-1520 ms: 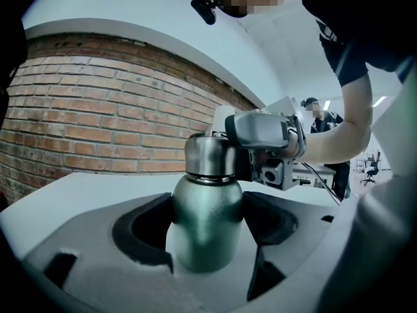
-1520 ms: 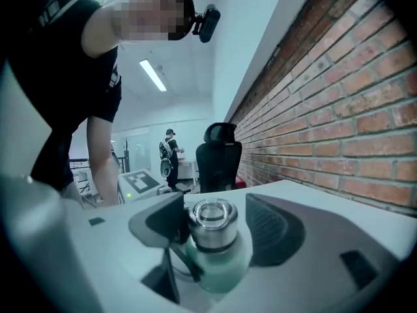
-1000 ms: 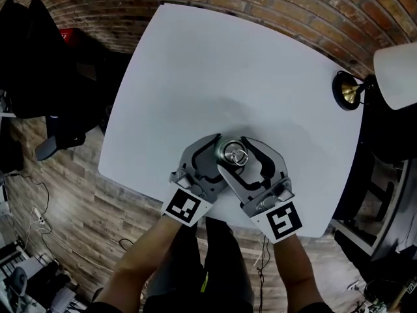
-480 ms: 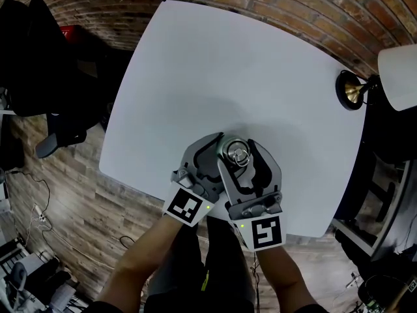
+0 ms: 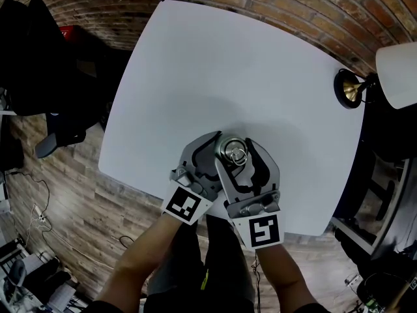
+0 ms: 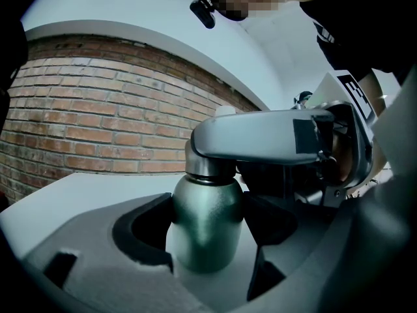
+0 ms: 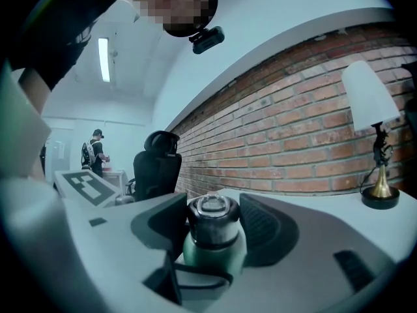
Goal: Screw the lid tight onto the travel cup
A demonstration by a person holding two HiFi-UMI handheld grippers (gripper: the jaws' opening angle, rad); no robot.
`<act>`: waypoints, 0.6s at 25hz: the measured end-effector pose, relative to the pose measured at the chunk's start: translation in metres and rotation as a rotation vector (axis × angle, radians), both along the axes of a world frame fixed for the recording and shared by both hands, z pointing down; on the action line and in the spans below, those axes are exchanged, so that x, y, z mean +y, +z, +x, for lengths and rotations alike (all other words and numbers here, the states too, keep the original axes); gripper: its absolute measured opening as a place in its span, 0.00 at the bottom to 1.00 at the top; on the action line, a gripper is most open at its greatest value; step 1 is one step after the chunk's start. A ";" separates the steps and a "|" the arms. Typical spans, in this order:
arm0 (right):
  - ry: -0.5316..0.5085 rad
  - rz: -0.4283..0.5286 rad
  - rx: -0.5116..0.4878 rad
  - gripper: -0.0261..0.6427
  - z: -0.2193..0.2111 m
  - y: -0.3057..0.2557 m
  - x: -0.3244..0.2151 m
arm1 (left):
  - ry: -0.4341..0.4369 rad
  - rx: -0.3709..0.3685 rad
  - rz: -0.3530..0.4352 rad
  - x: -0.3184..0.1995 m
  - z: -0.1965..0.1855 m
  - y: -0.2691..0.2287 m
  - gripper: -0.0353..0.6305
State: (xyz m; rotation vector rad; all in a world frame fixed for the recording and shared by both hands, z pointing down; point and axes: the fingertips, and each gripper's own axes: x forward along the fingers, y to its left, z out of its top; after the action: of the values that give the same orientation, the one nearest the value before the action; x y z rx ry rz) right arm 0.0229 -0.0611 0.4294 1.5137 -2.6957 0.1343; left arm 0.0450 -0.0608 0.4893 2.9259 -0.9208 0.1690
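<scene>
While clamping the travel cup point(image 6: 203, 214) by its green body between both pads of the left gripper point(image 6: 208, 232), and biting the lid point(image 7: 210, 208) from either side with the right gripper point(image 7: 212, 225) just above and crossing over the left one's jaws, appears to be at the tightening step itself. Calls next, probably, for a twist of the right wrist with the left held firm, or a release and fresh bite once out of wrist travel. Cannot tell how near to tight.

Shown only in the left gripper view: pads pressed on the cup's body, and the right gripper's underside passing overhead. Only in the right gripper view: the lid's ringed top between its jaws, a lamp point(image 7: 373, 129) beyond its tips to the right, a chair point(image 7: 156, 165) to the left. Only in the head view: both grippers meeting over the near edge of the table point(image 5: 215, 64).
</scene>
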 end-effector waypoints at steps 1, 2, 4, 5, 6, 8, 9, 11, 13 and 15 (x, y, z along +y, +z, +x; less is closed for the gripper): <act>-0.011 -0.001 -0.001 0.42 -0.001 0.001 0.001 | 0.000 -0.001 0.001 0.000 0.000 0.000 0.58; -0.026 -0.001 -0.002 0.42 -0.003 0.001 0.002 | 0.001 -0.002 0.000 0.001 -0.001 0.001 0.58; -0.052 -0.003 -0.006 0.44 -0.006 0.001 0.004 | -0.001 -0.001 -0.001 0.001 -0.001 0.002 0.58; -0.058 -0.004 -0.009 0.45 -0.006 0.001 0.005 | -0.002 -0.001 0.000 0.001 -0.001 0.002 0.58; -0.061 -0.004 -0.011 0.46 -0.006 0.001 0.006 | -0.002 -0.001 0.001 0.001 -0.001 0.002 0.58; -0.062 0.001 -0.014 0.46 -0.004 -0.002 0.008 | -0.003 0.000 -0.003 0.002 -0.001 0.002 0.58; -0.062 0.005 -0.016 0.46 -0.003 -0.004 0.009 | -0.003 0.001 -0.006 0.002 -0.001 0.003 0.58; -0.057 0.013 -0.013 0.46 0.000 -0.009 0.011 | -0.004 0.001 -0.012 0.002 0.000 0.003 0.58; -0.046 0.015 -0.005 0.46 0.004 -0.012 0.015 | -0.002 0.003 -0.016 0.002 0.000 0.004 0.58; -0.024 0.012 0.001 0.46 0.013 -0.014 0.020 | 0.005 0.008 -0.023 0.003 0.000 0.004 0.59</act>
State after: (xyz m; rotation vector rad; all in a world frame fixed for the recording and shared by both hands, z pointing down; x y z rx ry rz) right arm 0.0358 -0.0413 0.4152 1.4835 -2.7174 0.1172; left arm 0.0453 -0.0580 0.4931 2.9058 -0.9038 0.1676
